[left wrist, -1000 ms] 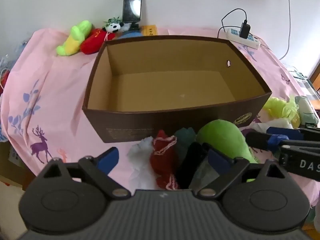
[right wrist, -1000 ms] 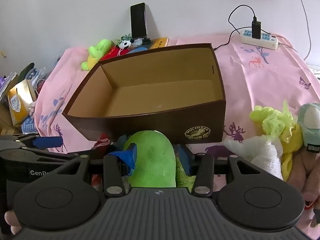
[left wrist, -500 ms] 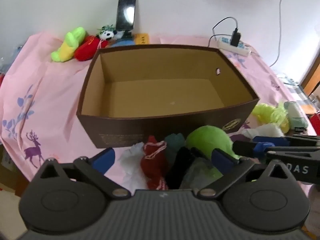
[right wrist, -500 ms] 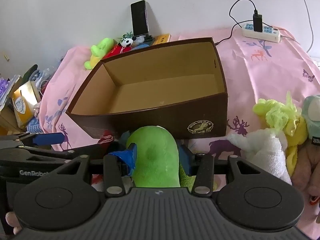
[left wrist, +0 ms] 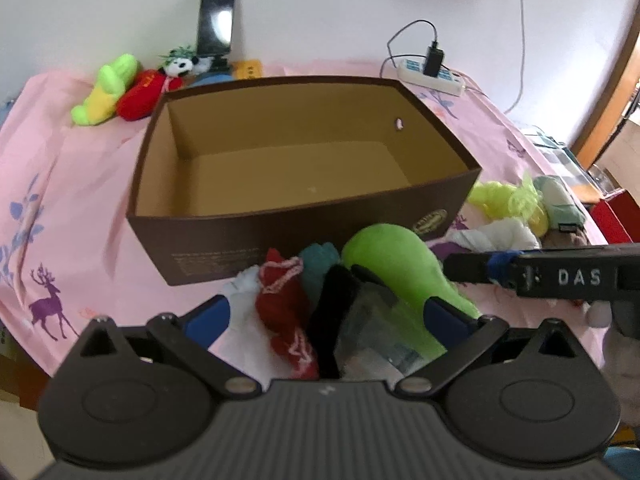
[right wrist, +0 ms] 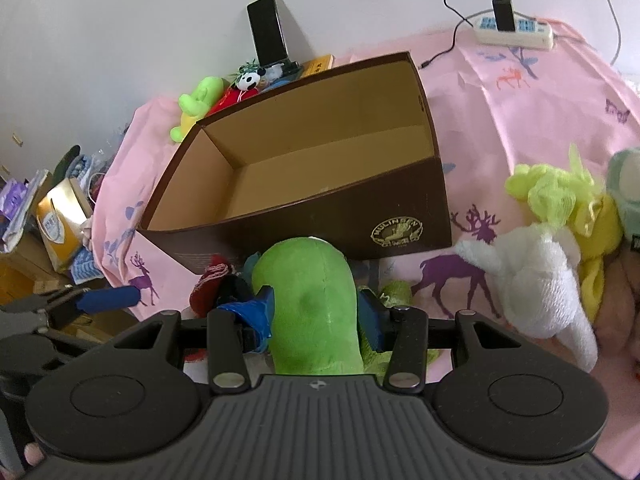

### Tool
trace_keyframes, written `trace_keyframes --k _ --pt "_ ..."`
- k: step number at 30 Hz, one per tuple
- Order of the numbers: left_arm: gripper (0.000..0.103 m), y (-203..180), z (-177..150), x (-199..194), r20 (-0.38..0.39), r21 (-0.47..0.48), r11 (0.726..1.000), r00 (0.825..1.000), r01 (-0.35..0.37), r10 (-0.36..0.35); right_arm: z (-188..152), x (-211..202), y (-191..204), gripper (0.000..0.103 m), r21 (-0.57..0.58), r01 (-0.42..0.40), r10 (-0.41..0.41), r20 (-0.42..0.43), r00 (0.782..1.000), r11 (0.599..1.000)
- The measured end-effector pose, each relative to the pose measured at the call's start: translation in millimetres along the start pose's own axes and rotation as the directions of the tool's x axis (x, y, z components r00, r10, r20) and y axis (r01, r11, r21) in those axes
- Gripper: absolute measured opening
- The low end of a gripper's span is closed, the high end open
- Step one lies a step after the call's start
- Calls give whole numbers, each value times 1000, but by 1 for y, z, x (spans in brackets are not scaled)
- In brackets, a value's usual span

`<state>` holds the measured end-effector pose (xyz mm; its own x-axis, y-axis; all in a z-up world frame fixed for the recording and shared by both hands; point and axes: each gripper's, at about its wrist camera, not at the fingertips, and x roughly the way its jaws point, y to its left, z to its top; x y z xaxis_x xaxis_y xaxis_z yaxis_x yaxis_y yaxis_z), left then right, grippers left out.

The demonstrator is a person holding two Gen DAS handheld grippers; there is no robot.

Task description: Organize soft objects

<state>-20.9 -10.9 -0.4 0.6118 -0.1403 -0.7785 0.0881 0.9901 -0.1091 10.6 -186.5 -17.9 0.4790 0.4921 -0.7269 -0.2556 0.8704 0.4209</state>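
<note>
Right gripper [right wrist: 316, 312] jaws clamped on green plush [right wrist: 310, 308], now lifted higher off the pile than a second ago. Left gripper [left wrist: 326, 318] jaws apart around the sock heap [left wrist: 286, 312]. Brown box [left wrist: 280, 222] just beyond, empty: drop looks next.

Bright, even daylight with soft shadows; strong fisheye bending at edges, slight blur throughout both views.

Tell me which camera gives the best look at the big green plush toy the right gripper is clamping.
The right wrist view: the big green plush toy fills the centre, squeezed between the right gripper's blue fingers. The left wrist view shows it only from the side, partly hidden behind the open left gripper's right finger.
</note>
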Motion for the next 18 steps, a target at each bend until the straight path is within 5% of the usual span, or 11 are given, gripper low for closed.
trace_keyframes --k 5,10,18 --pt "99 0 -4 -8 25 25 998 998 56 -57 2 -1 -7 29 50 -47 48 -14 999 998" --pt "83 0 -7 -15 47 54 993 993 108 -111 7 -1 -8 28 76 -125 126 -17 992 989" --pt "74 -1 -13 -3 68 57 986 985 154 -158 20 8 10 27 18 -237 238 -13 971 971"
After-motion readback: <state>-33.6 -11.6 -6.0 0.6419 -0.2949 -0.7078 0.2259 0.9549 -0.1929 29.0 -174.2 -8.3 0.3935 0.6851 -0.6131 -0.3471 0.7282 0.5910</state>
